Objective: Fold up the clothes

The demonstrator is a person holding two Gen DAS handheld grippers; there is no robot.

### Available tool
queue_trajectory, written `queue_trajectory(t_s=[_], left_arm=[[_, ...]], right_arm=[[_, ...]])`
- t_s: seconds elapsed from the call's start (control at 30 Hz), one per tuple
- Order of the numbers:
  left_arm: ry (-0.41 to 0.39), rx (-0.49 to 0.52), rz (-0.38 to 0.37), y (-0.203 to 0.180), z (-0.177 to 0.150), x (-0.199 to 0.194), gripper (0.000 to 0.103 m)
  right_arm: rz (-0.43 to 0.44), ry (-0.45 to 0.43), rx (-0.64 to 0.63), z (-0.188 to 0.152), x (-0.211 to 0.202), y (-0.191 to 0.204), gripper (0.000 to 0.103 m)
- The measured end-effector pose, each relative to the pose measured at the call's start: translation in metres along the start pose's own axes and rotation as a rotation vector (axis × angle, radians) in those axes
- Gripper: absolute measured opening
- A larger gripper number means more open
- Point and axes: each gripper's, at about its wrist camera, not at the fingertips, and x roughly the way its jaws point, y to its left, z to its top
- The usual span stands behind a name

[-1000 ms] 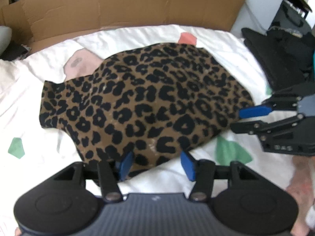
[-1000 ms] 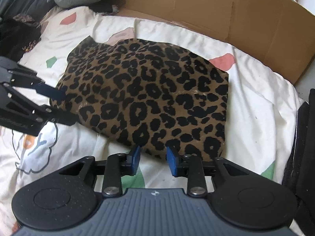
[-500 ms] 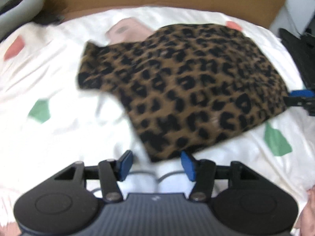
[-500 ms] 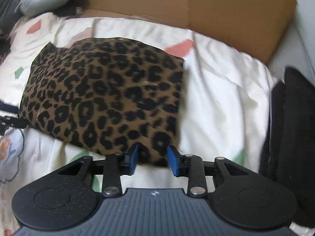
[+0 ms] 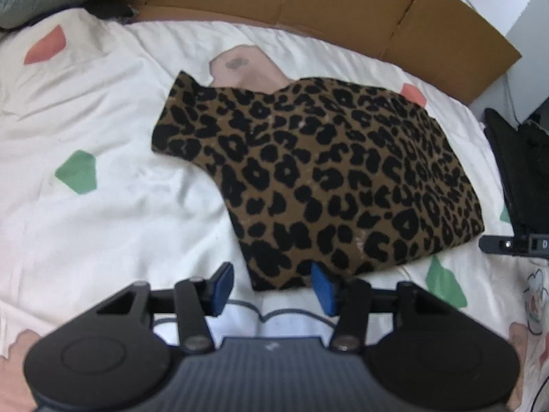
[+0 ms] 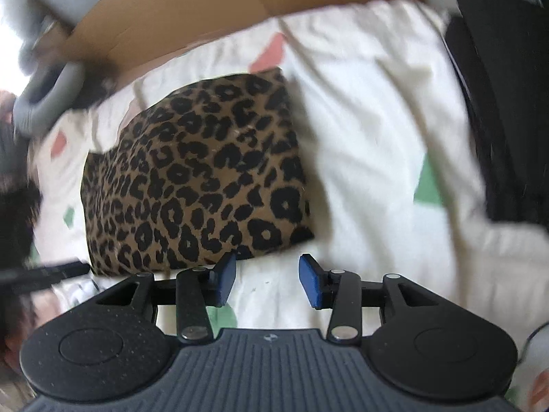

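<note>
Both grippers poised at the near hem to fold

The left gripper [image 5: 271,285], jaws closing, straddled the leopard-print garment's [image 5: 336,175] six-o'clock corner; the right gripper [image 6: 267,279], jaws opening, held nothing.

White bedsheet [image 5: 113,213] with coloured patches, brown cardboard [image 5: 308,3] along its far edge, daylight.

Garment [image 5: 326,178] on the bedsheet [image 5: 113,206], cardboard [image 5: 308,3] behind, bag [image 5: 514,171] to its right
</note>
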Motion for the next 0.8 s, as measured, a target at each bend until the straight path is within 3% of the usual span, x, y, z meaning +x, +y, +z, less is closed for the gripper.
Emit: queue_trajectory(t_s=[0.07, 0.13, 0.63, 0.67, 0.73, 0.8], left_arm=[[0.013, -0.014, -0.005, 0.001, -0.003, 0.007, 0.05], [0.015, -0.02, -0.003, 0.002, -0.005, 0.013, 0.041], [0.017, -0.037, -0.042, 0.008, -0.002, 0.028, 0.04], [0.02, -0.042, -0.054, 0.008, -0.001, 0.027, 0.04], [0.025, -0.05, -0.077, 0.009, 0.001, 0.027, 0.031], [0.029, -0.049, -0.094, 0.01, 0.001, 0.026, 0.029]], right_arm=[[0.014, 0.001, 0.059, -0.002, 0.006, -0.008, 0.048], [0.03, 0.001, 0.108, -0.003, 0.012, -0.014, 0.048], [0.157, 0.014, 0.352, 0.01, 0.029, -0.039, 0.046], [0.164, 0.014, 0.367, 0.01, 0.029, -0.04, 0.041], [0.171, 0.011, 0.375, 0.012, 0.028, -0.041, 0.028], [0.174, 0.007, 0.366, 0.015, 0.025, -0.041, 0.021]])
